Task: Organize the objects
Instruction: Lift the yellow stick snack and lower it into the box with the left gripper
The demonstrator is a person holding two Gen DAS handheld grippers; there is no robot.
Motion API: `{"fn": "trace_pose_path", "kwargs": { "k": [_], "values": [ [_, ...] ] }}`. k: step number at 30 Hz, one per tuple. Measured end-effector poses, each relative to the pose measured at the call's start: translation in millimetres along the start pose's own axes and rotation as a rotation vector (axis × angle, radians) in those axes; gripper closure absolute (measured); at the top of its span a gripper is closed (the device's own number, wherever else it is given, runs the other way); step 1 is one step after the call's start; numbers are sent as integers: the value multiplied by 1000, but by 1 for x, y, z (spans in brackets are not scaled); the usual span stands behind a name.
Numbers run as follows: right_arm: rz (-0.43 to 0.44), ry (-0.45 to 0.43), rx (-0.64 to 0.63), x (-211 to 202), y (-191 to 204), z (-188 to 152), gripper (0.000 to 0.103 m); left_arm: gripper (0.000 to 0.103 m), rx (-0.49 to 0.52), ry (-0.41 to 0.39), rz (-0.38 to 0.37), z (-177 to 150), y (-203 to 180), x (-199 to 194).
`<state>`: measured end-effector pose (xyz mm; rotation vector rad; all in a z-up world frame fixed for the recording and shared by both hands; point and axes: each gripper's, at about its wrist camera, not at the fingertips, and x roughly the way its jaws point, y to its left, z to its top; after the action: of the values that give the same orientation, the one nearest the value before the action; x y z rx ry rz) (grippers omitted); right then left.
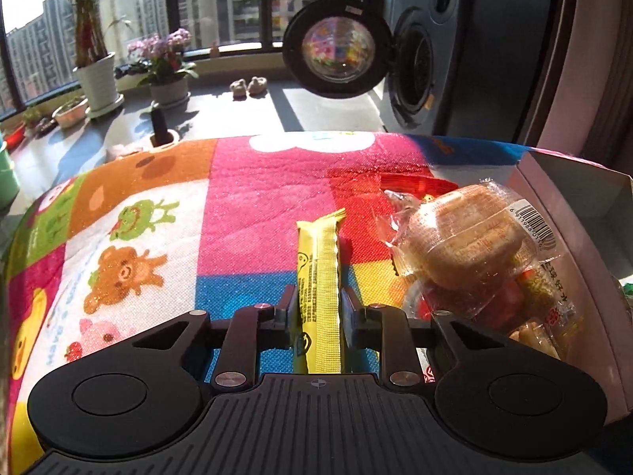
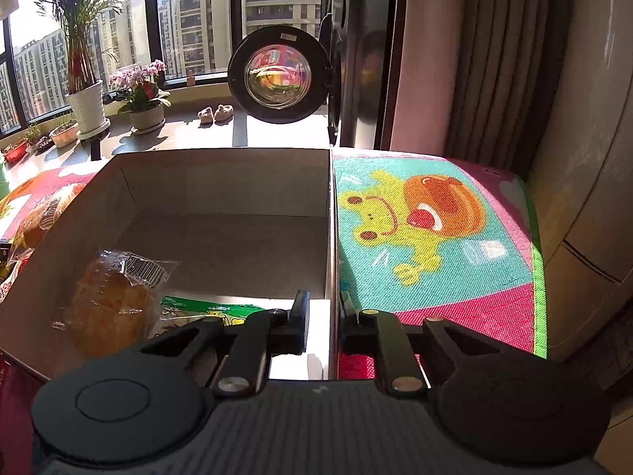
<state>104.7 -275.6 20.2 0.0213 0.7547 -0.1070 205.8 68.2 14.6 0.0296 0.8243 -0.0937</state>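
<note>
Snack stick (image 1: 319, 277) in a yellow wrapper sits pinched between the two fingers of the left gripper (image 1: 318, 301), its length running forward along them and its far end poking out ahead over the colourful cartoon-print mat (image 1: 158, 237) that covers the desk. Just to the right of that gripper lies a heap of clear-wrapped snacks, topped by a round bun in a barcoded packet (image 1: 470, 237), with red and orange packets beneath it. Further right again rises the pale side of a cardboard box (image 1: 561, 213), close against the heap. The right gripper (image 2: 322, 316) straddles that box's right wall (image 2: 330, 237), one finger inside and one outside, the fingers closed in on the thin board; whether the pads actually press it I cannot tell for certain, though they appear to clamp it. Inside the box, to the left of this gripper, rest a wrapped bun (image 2: 110, 301) with a barcode label and, beside it, a green printed packet (image 2: 205, 312) partly hidden behind the gripper's body. To the right of the box the mat shows a frog picture (image 2: 395, 217). Ahead of both grippers, beyond the desk, a washing machine stands with its round door (image 1: 336, 47) swung open, and potted plants (image 1: 95, 39) line the sunny window sill.
</note>
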Motion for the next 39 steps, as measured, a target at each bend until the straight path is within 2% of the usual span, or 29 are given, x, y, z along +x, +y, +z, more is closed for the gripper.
{"fn": "trace_pose_path", "kwargs": {
  "k": [12, 19, 21, 24, 27, 30, 35, 39],
  "values": [
    [-3, 22, -9, 3, 1, -4, 90, 77, -26, 2, -56, -19, 13, -23],
    [11, 7, -9, -6, 0, -5, 90, 78, -33, -24, -96, -42, 28, -82],
    [11, 5, -4, -6, 1, -6, 90, 78, -56, -43, -112, -41, 31, -100],
    [18, 2, 8, -6, -1, -6, 90, 78, -93, -92, -178, -28, 28, -128],
    [31, 0, 23, -6, -3, -7, 90, 78, -97, -141, -264, -8, 11, -145],
    [39, -4, 24, -8, -3, -10, 90, 78, -57, -170, -339, 9, -20, -146],
    [72, -6, 47, -13, -9, -13, 90, 78, 8, -148, -437, 26, -82, -121],
    [95, -8, 60, -17, -14, -16, 91, 78, 27, -104, -477, 28, -117, -96]
  ]
}}
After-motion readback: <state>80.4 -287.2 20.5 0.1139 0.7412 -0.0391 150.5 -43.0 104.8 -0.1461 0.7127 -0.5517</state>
